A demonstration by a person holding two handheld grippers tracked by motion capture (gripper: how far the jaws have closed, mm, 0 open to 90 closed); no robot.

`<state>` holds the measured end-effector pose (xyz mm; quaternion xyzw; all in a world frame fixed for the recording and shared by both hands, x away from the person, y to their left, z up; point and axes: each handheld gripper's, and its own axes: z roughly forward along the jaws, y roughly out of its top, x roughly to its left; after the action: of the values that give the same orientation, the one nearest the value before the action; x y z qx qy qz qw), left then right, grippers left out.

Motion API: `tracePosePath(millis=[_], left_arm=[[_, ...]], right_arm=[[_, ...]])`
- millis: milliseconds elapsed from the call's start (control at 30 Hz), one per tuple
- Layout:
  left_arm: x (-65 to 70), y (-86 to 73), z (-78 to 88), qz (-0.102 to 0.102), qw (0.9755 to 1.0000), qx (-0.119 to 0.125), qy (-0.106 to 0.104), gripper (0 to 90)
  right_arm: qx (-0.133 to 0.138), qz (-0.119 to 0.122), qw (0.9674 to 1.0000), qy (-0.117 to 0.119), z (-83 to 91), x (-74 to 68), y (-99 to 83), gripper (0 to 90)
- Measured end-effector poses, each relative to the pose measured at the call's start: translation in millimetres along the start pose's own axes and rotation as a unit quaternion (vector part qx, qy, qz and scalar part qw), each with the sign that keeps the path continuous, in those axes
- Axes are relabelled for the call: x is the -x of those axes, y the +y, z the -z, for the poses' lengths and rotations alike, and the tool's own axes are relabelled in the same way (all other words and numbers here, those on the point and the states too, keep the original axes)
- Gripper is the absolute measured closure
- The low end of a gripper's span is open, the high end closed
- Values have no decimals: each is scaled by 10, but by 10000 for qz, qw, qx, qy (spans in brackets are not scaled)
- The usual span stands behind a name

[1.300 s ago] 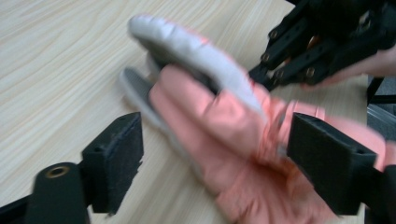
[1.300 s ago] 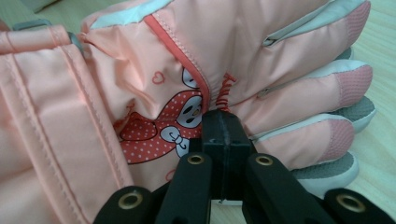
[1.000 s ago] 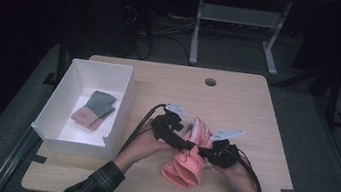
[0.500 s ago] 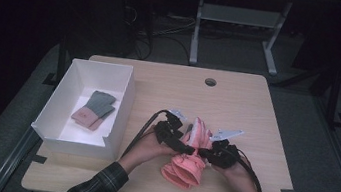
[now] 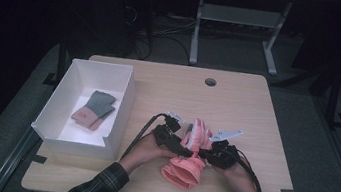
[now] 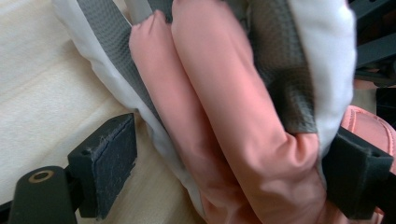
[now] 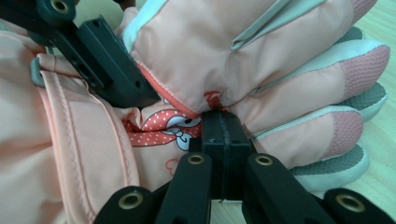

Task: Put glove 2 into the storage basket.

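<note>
Since a second ago the left gripper point(image 5: 182, 147) has sunk closer to the wooden table point(image 5: 256, 118), its open jaws straddling the padded pink ski gloves with grey and white palms point(image 5: 189, 154) near the front edge. The right gripper point(image 7: 223, 122), jaws closed, pinches only a thin fold of the gloves. Lifting now could slip that fold free, or the gloves could separate.

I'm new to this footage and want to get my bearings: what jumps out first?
A pink padded glove stands out at the near middle of the wooden table, held between two hand-held claws. The right claw is shut on the glove's fabric by a polka-dot print, while the left claw straddles its fingers with the jaws apart. To the left, a white box holds a grey-and-pink glove.
</note>
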<state>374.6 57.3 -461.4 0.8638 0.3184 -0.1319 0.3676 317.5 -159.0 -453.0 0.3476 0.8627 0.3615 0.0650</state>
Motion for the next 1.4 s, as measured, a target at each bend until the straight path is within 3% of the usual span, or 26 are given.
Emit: tracePosePath(millis=[167,367,500,667,900,1033,1167,1300,1400], left_arm=[[4,8,-19,-78,9999,-25,-85,147],[-65,17,-29,46,9983,-104,-567,281],[-102,16,-27,151,9971,-136,-738,366],[-94,37,-2,75,9971,-198,-724,507],[-68,41,19,32,9973,-64,-731,587],[-60,50,60,60,9969,4,-785,608],[-48,59,102,36,9964,40,-844,615],[-5,93,190,-57,9967,100,-799,615],[23,132,295,-60,9974,163,-695,614]], right_arm=[[-15,0,10000,13,-3,2,-1,900],[-18,-25,10000,31,-7,4,-5,900],[5,-59,10000,49,-14,7,-10,900],[-1,-91,9999,57,-20,9,-5,900],[72,-107,9999,109,19,37,-22,899],[221,-234,9993,214,110,64,-45,808],[442,-399,9974,408,273,128,-90,643],[677,-525,9959,277,416,193,-159,472],[641,-674,9956,91,498,245,-229,364]])
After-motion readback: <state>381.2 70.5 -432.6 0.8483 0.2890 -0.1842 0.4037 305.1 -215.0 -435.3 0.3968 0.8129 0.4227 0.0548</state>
